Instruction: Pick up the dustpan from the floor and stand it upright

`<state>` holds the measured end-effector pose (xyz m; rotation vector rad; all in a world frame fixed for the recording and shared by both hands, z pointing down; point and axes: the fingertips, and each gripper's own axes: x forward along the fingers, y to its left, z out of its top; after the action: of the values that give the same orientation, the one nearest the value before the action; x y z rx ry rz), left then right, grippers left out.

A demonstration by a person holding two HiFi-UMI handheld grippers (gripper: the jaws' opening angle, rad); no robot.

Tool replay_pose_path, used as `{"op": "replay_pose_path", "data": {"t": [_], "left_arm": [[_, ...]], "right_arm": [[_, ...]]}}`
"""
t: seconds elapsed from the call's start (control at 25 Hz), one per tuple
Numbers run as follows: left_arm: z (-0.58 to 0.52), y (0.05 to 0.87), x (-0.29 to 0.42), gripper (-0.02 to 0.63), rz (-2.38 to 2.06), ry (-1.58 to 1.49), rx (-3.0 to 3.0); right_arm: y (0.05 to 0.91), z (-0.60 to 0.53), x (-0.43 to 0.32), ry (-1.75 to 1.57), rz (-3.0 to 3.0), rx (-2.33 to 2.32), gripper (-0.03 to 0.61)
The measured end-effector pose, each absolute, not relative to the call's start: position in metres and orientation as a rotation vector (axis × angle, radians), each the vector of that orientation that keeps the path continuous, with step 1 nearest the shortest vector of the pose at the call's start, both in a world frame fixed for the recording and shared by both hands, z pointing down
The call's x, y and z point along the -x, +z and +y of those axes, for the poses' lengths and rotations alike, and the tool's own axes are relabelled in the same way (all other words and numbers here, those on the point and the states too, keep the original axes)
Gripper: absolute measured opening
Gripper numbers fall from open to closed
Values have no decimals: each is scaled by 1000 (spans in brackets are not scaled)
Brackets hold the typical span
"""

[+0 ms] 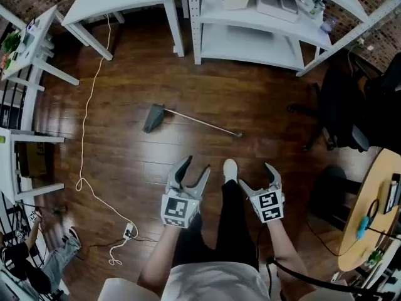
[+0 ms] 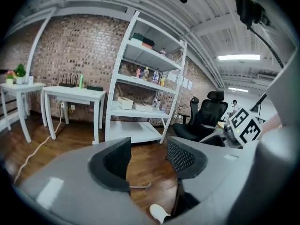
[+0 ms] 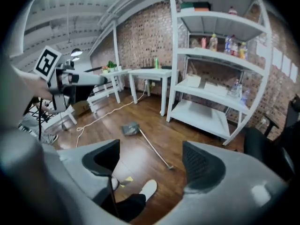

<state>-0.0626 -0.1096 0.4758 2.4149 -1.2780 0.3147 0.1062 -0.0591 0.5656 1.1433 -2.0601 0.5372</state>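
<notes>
The left tool (image 1: 196, 163) and right tool (image 1: 255, 174) gaped empty; the dustpan (image 1: 154, 118) lay flat, its thin handle (image 1: 203, 123) likely to roll from a pinch

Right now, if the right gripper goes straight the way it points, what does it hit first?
Probably the bare wood floor, near the handle end of the dustpan. The right gripper is open and empty, with nothing in between. Depth is unclear, so it may clip the handle.

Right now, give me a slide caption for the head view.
Left gripper and right gripper, both open and empty, hover over the floor; the dustpan lies flat beyond the white shoe.
</notes>
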Motion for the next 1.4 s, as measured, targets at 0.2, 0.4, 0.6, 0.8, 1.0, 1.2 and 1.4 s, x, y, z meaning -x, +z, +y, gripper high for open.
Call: {"op": "replay_pose_path", "data": {"t": [0.2, 0.4, 0.6, 0.8, 1.0, 1.2, 1.4], "left_arm": [[-183, 610, 33, 259, -1233, 357, -2370], [-208, 755, 12, 259, -1136, 460, -2209], [-206, 889, -5, 256, -1075, 548, -2124], [-191, 978, 4, 244, -1090, 599, -2015], [-162, 1016, -12, 245, -1089, 586, -1927], [-168, 1018, -19, 245, -1099, 595, -1996], [-179, 998, -9, 245, -1107, 643, -2049]], "right_arm": [[731, -150, -130, 585, -2008, -938, 407], [889, -188, -138, 778, -1962, -870, 375], [1041, -219, -168, 772, -1833, -857, 354], [1156, -225, -187, 708, -1728, -739, 339], [1196, -236, -199, 774, -1723, -826, 219], [1205, -248, -209, 742, -1683, -923, 97], [1171, -239, -196, 798, -1693, -948, 91]]}}
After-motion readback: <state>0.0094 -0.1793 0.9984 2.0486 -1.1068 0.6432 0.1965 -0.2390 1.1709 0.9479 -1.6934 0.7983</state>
